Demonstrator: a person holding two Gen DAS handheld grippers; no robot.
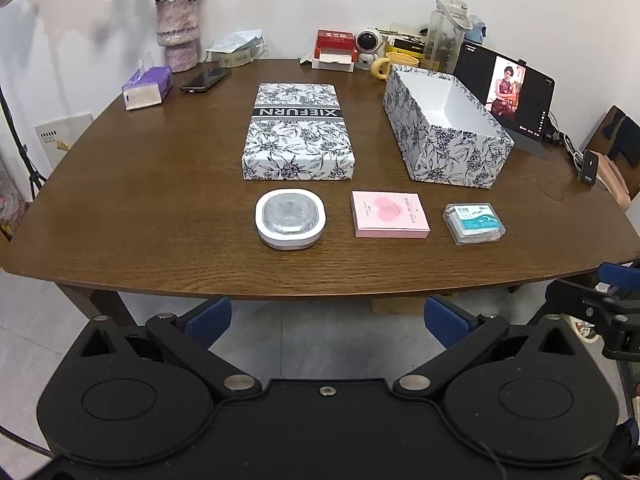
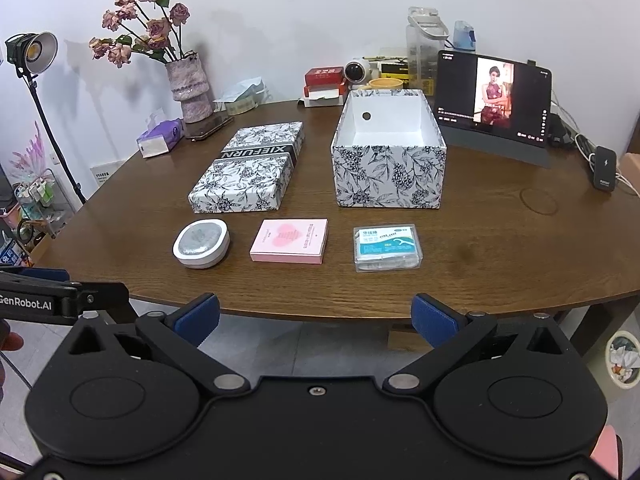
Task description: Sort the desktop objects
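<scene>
Three small items in a row near the table's front edge, centre of frame, apart from one another: white rounded case with silvery top at left; flat pink box in the middle; clear plastic floss-pick box at right. Behind them: floral lid printed XIEFURN, lying flat, centre; open floral box, white inside, nothing in it, centre right, apart from the lid.

Brown wooden table bears all. Upper right: lit tablet propped upright. Upper left: vase with dried roses, purple tissue pack, dark phone.

Left gripper: lower frame, off the table's front edge, blue pads spread wide, holding nothing. Right gripper: likewise spread wide, holding nothing.
</scene>
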